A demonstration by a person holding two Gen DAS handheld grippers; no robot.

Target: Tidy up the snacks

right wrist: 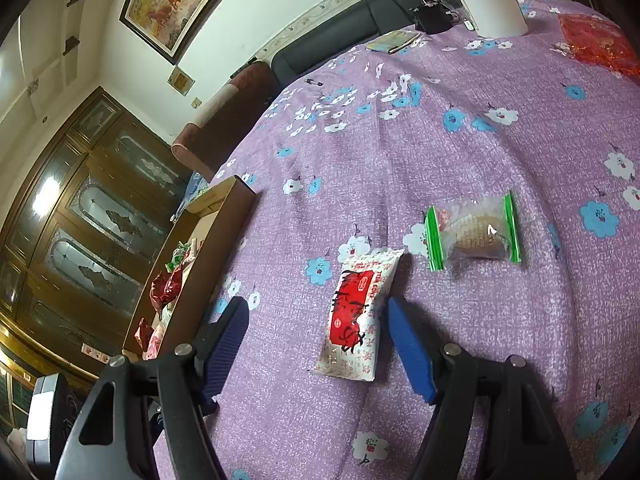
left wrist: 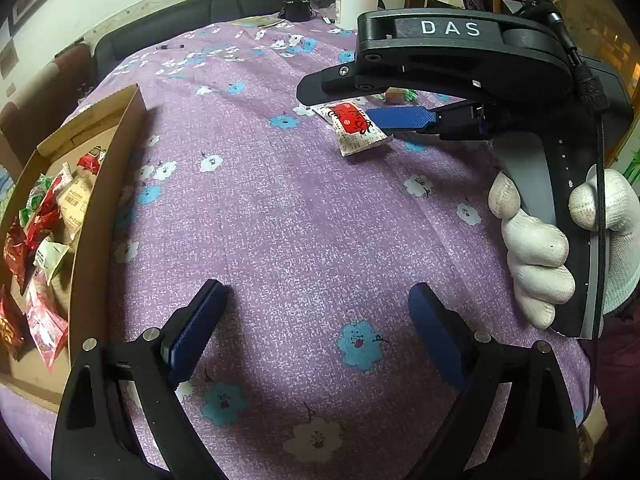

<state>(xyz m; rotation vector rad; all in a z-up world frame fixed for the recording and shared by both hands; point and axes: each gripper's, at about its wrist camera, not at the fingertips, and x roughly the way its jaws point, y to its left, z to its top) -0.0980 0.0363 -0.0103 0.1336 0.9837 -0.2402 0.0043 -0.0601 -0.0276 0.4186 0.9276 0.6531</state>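
**Ann:** Purple flowered cloth covers the table (right wrist: 460, 160). Right gripper (right wrist: 320, 334) hangs over the red-and-white snack packet (right wrist: 354, 320), jaws apart; whether the blue pad touches the wrapper is hard to tell.

**Ben:** Left gripper (left wrist: 316, 320) stands wide, only cloth between. At the table's left edge the cardboard box (left wrist: 116, 184) holds wrapped snacks, partly cut off. Beyond the packet lies a green-ended clear-wrapped cookie (right wrist: 474, 232); print unreadable.
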